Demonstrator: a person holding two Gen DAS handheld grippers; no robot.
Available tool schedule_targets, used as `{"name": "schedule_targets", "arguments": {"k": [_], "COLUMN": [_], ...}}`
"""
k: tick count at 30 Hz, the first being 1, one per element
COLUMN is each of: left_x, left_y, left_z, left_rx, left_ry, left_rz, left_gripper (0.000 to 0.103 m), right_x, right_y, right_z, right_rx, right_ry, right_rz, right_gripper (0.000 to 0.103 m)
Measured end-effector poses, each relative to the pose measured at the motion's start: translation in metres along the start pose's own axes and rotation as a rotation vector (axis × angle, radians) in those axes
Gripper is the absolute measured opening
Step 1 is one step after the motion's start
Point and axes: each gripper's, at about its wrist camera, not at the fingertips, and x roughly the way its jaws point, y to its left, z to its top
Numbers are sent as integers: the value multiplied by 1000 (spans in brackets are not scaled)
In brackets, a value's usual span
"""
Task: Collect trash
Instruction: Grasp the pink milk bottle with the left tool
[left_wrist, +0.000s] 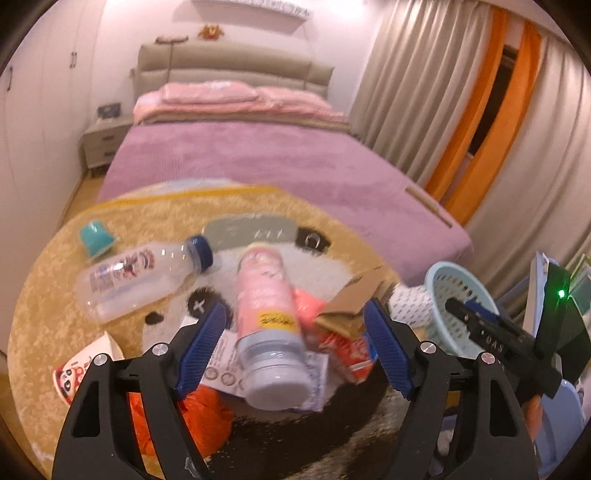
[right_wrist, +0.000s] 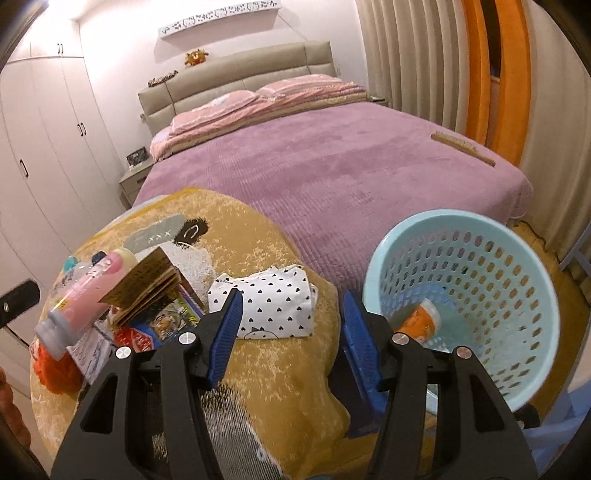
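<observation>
My left gripper is open, its blue pads either side of a pink bottle with a grey cap, not touching it. The bottle lies tilted on a litter pile: paper, an orange wrapper, a red carton, folded cardboard. A clear plastic bottle with a blue cap and a teal cup lie further left on the round yellow mat. My right gripper is open and empty beside the light-blue basket, which holds an orange cup.
A white heart-print cloth lies on the mat just beyond my right gripper. The purple bed carries a wooden brush near its right edge. White wardrobes stand left, curtains right. A panda-print box sits at the mat's left.
</observation>
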Motion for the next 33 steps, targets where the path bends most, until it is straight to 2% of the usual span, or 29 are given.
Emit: {"name": "schedule_targets", "arguments": {"k": [2,5,13,24,25,26,27,28,29,33], "left_x": [9,21,48,65,65,66,67,67,68,71], "left_y": [5,5,13,10,9,8,7,7,7,5], "left_z": [1,-6,-13,-17,-18,-18,-18,-17,-17,-18], "left_rx": [-9,-12,-9,15,24,29,32,34,31,42], "left_ry": [25,54,94,108,107,106,104,102,103,101], "left_rz": [4,9,53,86,94,98,103,107,109,130], "left_gripper": [76,77,77,77,76,75,75,71,64,54], "right_x": [11,20,48,69,69,69,69,67,65,53], "right_y": [0,-1,-5,2,3,5,6,7,9,15], "right_z": [0,-2,-5,3,3,2,2,1,1,0], "right_rx": [6,11,30,22,18,9,1,-10,-22,-66], "right_ry": [22,37,96,121,119,115,111,100,89,42], "right_rz": [4,6,21,59,54,48,35,16,0,-47], "right_gripper": [60,65,67,66,65,56,53,49,40,29]}}
